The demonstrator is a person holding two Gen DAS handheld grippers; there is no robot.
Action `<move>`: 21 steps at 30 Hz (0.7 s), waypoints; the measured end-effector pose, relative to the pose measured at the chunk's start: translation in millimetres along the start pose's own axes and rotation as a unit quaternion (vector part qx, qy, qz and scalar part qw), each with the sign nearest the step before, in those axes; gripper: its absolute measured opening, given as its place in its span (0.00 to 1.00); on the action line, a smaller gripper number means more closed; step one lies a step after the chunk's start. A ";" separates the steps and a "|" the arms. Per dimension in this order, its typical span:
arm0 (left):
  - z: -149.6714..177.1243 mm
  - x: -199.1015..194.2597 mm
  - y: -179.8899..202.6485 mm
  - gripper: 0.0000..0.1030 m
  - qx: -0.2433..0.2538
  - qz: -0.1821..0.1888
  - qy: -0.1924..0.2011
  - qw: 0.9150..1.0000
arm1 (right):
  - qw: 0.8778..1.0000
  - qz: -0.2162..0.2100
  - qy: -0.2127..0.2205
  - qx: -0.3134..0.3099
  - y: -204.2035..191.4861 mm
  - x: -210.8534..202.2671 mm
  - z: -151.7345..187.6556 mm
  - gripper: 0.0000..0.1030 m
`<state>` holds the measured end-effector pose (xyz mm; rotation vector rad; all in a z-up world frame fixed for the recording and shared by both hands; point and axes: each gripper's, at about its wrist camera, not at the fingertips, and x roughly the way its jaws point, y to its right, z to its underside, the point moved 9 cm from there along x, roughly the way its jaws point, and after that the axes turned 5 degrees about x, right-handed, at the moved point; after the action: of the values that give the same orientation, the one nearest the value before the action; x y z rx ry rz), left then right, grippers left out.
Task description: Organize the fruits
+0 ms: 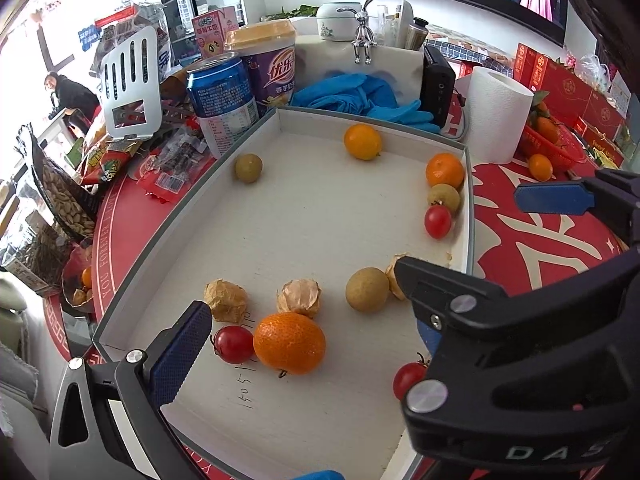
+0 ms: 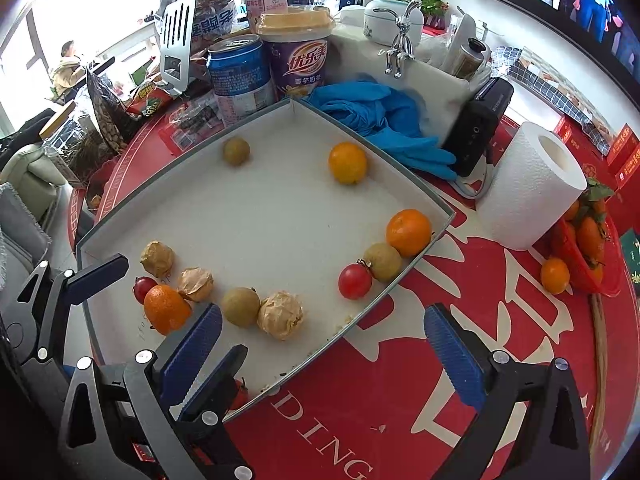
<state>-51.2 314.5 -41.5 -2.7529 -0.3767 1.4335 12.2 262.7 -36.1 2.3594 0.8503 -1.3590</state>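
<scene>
**Fruit scattered in tray, both grippers spread and empty**

A shallow white tray (image 2: 64,276) w/ grey rim is seen on a red printed tablecloth (image 2: 460,280). Fruit is spread inside: 3 oranges, i.e. 1 at the far wall (image 2: 347,162), 1 in the right corner (image 2: 408,232), 1 near the front (image 1: 289,343). 3 cherry tomatoes are counted in the left wrist view (image 1: 233,344) (image 1: 437,221) (image 1: 408,378). 3 brownish round fruits (image 1: 367,289) and 3 papery husked fruits (image 2: 280,315) are also noted.

Left gripper (image 1: 304,354) is held low over the tray's near end, fingers wide apart, nothing btwn them; the near orange and 1 tomato lie just ahead. Right gripper (image 2: 322,342) is likewise spread, empty, over the tray's front-right rim.

Outside the tray, 1 orange (image 2: 554,275) lies on the cloth beside a red basket (image 2: 576,264), near a paper towel roll (image 2: 528,188).
</scene>
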 end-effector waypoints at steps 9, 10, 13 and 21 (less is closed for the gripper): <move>0.1 -0.3 0.0 1.00 0.001 -0.003 0.000 1.000 | 1.000 0.000 -0.001 -0.004 -2.3 1.5 1.0 0.99; 0.1 -0.5 0.2 1.00 0.001 -0.004 0.001 1.000 | 1.000 0.000 -0.001 -0.004 -2.2 1.4 1.2 0.99; -0.2 -1.2 0.7 1.00 0.000 -0.005 0.002 1.000 | 1.000 0.000 -0.001 -0.004 -2.4 1.2 1.5 0.99; -0.7 -1.9 1.2 1.00 0.004 -0.008 0.003 1.000 | 1.000 0.000 -0.001 -0.004 -2.4 1.3 1.9 0.99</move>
<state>-51.5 313.0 -39.7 -2.7422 -0.3909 1.4196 10.0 264.0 -38.0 2.3524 0.8526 -1.3557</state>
